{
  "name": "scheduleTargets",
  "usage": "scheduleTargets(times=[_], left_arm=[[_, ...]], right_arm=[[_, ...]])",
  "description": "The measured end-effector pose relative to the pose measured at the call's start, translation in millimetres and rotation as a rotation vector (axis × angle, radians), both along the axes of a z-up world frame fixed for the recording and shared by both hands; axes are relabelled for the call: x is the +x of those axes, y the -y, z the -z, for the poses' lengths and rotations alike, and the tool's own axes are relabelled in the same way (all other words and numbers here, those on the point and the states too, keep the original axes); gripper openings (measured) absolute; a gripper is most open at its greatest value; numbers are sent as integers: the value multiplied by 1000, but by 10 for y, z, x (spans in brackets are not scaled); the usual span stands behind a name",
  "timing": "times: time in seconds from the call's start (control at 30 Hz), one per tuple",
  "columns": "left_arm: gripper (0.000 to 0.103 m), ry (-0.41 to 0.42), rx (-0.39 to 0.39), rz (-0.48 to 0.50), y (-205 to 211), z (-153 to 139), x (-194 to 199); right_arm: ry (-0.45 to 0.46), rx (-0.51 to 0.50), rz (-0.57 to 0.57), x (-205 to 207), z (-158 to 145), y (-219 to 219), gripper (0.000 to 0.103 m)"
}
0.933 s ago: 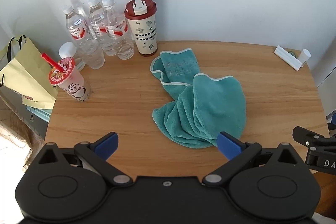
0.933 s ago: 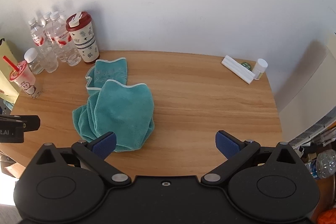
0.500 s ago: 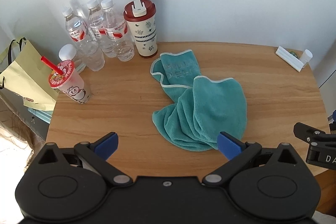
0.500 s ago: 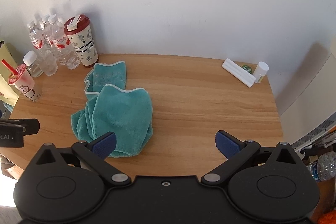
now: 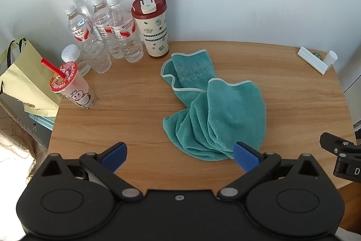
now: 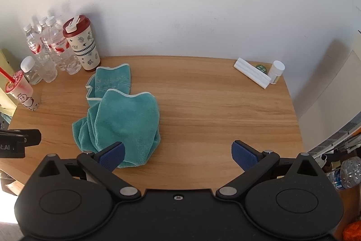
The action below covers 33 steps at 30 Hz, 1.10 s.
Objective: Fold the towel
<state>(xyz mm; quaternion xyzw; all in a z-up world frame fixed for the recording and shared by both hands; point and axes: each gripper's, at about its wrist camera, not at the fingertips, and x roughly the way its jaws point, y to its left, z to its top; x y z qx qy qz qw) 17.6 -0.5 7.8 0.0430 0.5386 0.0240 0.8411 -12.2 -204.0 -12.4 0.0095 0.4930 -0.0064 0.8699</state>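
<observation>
We've got one table [image 5: 135, 105] with one teal towel [image 5: 225, 114] bunched up around the middle of it, nothing folded yet. Both our grippers hover over the near edge, left gripper [image 5: 180, 154] and right gripper [image 6: 178, 154], each spread wide and holding nothing. Back left corner is container central: one tumbler [image 5: 153, 26] with a red lid shut, can't see inside; four clear bottles [image 5: 119, 31], capped and looking mostly empty; one boba cup [image 5: 72, 85], sealed, red straw in, a bit of milky drink at the bottom. Far right there's one white box [image 6: 251, 72] and one little white vial [image 6: 276, 71].
</observation>
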Motion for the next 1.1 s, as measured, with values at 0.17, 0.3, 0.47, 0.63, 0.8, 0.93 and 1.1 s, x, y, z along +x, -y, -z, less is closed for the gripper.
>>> scheduleTargets(times=[0.17,0.3,0.47,0.63,0.8,0.93,1.1], left_arm=[[103,-1,-2,-5,-8,8,4],[103,-5,-2,-14,-4,36,-20],[103,-15,-2,-19,-7,75,-46],[103,-21,3,-11,-5,104,-62],[103,-18,-2,-20,-24,89,-75],[103,-18,2,-19,-9,82,-71],[103,-26,16,-13,15,112,-70]], right_arm=[[-2,3,1,0,-5,8,102],[-4,7,1,-14,5,23,102],[-15,5,-2,-32,33,20,102],[-11,2,-6,-52,33,-17,102],[-3,5,-1,-55,12,-16,102],[7,7,9,-68,-7,-10,102],[-3,2,12,-78,18,-15,102]])
